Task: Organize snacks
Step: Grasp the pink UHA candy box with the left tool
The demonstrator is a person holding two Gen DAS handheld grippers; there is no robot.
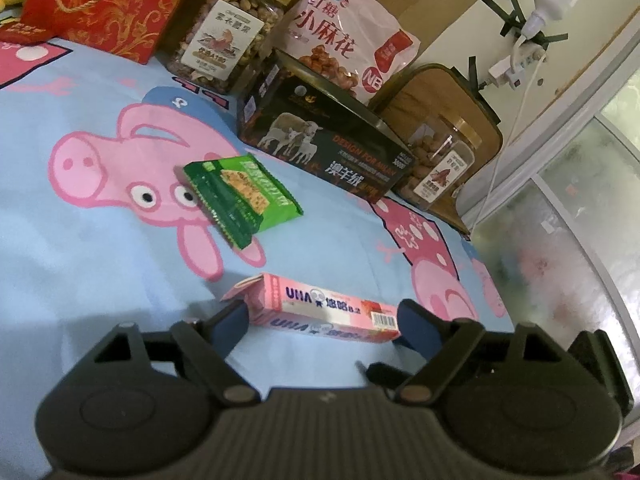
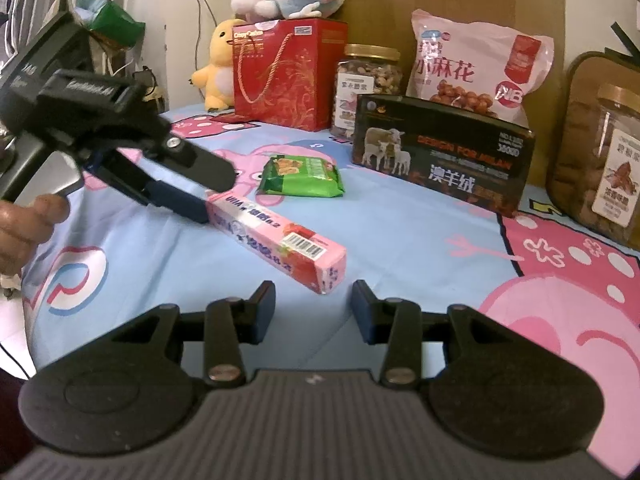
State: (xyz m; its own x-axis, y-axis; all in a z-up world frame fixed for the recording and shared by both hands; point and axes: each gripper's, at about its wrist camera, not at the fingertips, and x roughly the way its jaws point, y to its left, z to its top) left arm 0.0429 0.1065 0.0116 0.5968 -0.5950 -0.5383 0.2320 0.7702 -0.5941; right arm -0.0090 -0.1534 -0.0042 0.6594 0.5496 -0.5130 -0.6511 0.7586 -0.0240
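Between our left gripper's (image 1: 322, 322) wide-open fingers lies the pink candy box (image 1: 320, 312); whether they touch it, we cannot tell. Our right gripper (image 2: 314, 302), half open, holds nothing.

We see a light blue sheet (image 1: 100, 280) with pink cartoon pigs, a pink candy box (image 1: 324, 312) with blue lettering and a barcode, a green snack packet (image 1: 240, 200), a black box (image 1: 320, 144) with white sheep and orange text, a red gift bag (image 1: 104, 4) with gold swirls, a pink pouch (image 1: 348, 36), gold-lidded clear jars (image 1: 228, 36), a yellow plush (image 2: 216, 68)
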